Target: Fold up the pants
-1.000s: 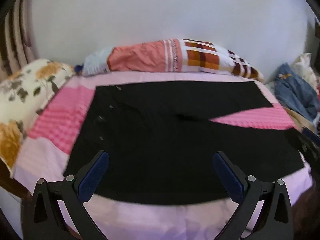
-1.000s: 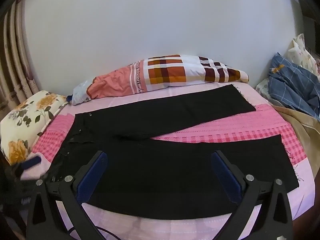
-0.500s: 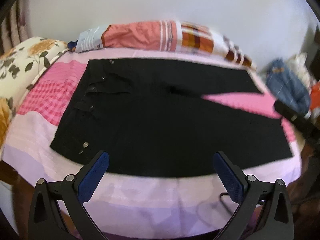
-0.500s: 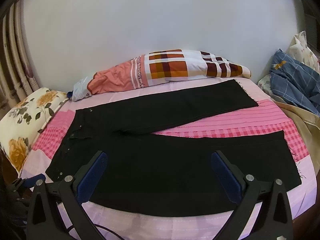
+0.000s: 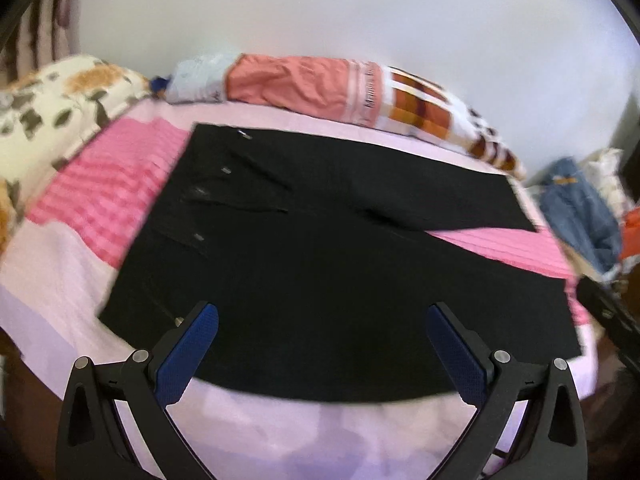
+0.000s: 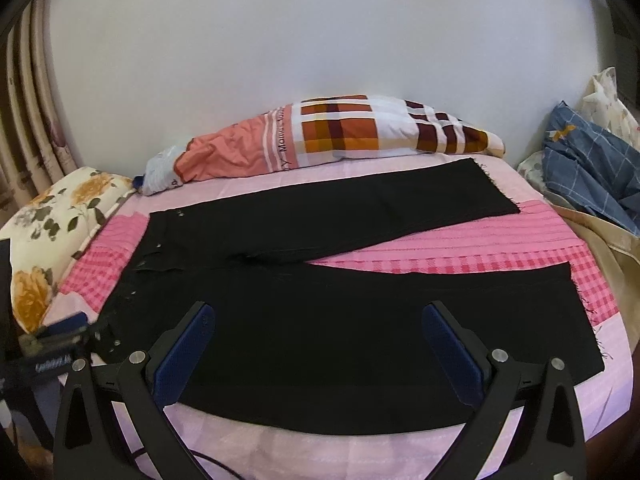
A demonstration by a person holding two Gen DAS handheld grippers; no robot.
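1. Across the pink bedspread (image 6: pixel 460 248), black pants (image 6: pixel 320 320) lie flat and unfolded, waistband toward the left, legs spread in a V toward the right.
2. Left gripper (image 5: pixel 322 316) hovers above the pants' near edge by the waistband, its blue-padded fingers (image 5: pixel 188 356) spread wide, grasping nothing.
3. Right gripper (image 6: pixel 318 314) hangs over the near leg, likewise spread wide and empty.
4. Along the far side of the bed, a salmon and plaid pillow (image 6: pixel 332 136) lies against the white wall (image 6: pixel 320 40), just beyond the far leg.
5. At the left sits a floral pillow (image 6: pixel 56 216).
6. Blue checked cloth (image 6: pixel 592 168) is heaped at the right, apart from the pants.
7. The left wrist view is blurred.
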